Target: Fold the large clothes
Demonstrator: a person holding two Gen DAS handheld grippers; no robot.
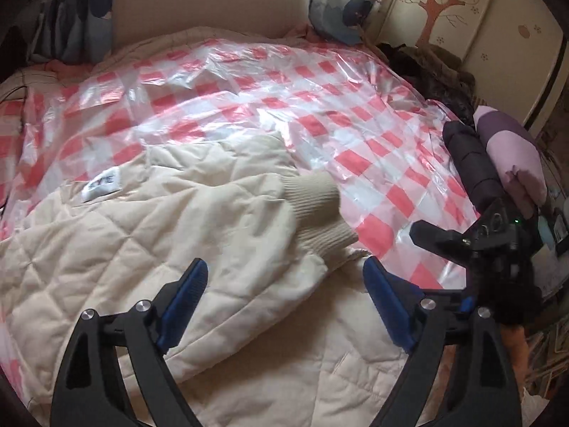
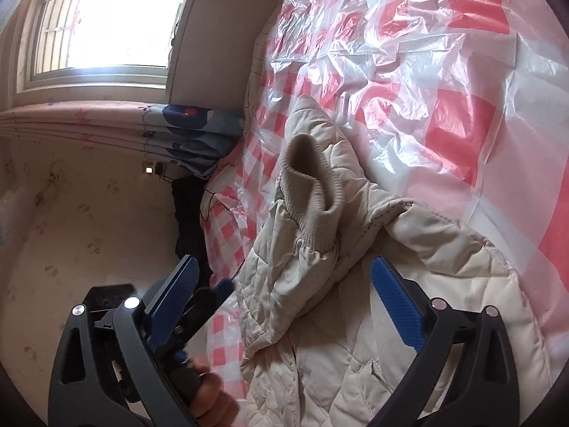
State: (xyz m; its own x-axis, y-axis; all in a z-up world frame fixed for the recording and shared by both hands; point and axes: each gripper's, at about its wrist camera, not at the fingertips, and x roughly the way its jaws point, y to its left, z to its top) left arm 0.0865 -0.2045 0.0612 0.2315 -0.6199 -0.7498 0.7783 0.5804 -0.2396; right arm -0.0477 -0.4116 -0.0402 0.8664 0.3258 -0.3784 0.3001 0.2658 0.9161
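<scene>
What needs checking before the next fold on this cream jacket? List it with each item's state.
1. Left tongs open, nothing between the pads: ok.
2. Right tongs open, nothing gripped: ok.
3. Cream jacket lying on the checked plastic sheet: ok.
4. Sleeve with ribbed cuff folded across the body: ok.
5. Jacket smooth and flat: not ok, bunched near the cuff.
6. Hem and far sleeve position: cannot tell.

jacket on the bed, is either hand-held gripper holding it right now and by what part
Neither. The left hand-held gripper and the right hand-held gripper both stand open over the cream quilted jacket, pads clear of the fabric.
</scene>
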